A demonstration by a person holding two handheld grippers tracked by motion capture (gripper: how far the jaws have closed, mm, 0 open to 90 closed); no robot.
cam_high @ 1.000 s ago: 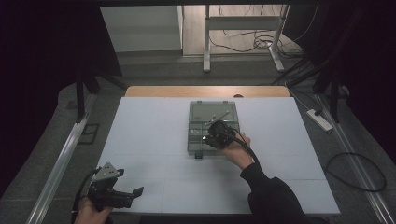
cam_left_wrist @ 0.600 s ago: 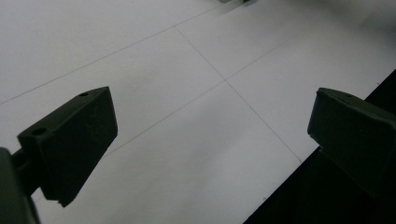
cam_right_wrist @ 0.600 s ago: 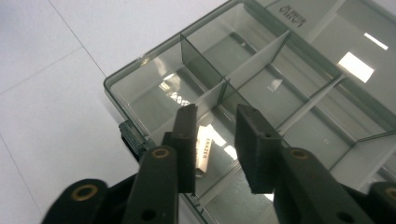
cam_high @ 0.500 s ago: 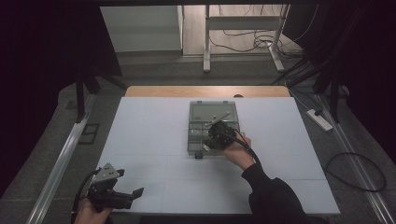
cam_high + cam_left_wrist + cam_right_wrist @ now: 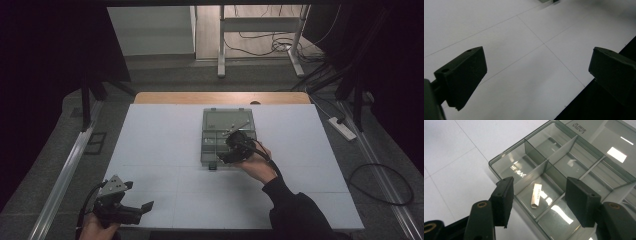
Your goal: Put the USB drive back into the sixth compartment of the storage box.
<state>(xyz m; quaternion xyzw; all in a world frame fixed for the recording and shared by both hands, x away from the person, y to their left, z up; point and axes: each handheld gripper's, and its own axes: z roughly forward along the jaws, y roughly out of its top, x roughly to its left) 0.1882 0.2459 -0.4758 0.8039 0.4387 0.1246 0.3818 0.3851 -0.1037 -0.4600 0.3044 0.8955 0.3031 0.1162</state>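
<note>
Down at the near left corner of the white table [image 5: 150, 150], my left hand [image 5: 95, 229] holds my left gripper [image 5: 142, 209] low over the bare surface. Its grey three-cornered plate [image 5: 113, 186] faces up. Through the left gripper view, the two black jaws stand far apart with nothing between them, only the white tabletop with thin seam lines and the table's dark edge off to one side.

Moving toward the middle, a clear compartment box [image 5: 210, 145] lies flat on the table with its lid open and laid back on the far side. Just in front of the box's near edge sits a small dark item [image 5: 212, 166] I cannot identify.

Farther right, my right hand [image 5: 257, 167] reaches in on a dark sleeve [image 5: 295, 212] and holds my right gripper [image 5: 223, 159] over the near part of the box. Through the right gripper view, its jaws are spread wide and empty, hovering above the divided compartments. Between them, in one compartment, lies a small white eraser [image 5: 535, 195] with printed lettering, flat on the box floor and untouched.
</note>
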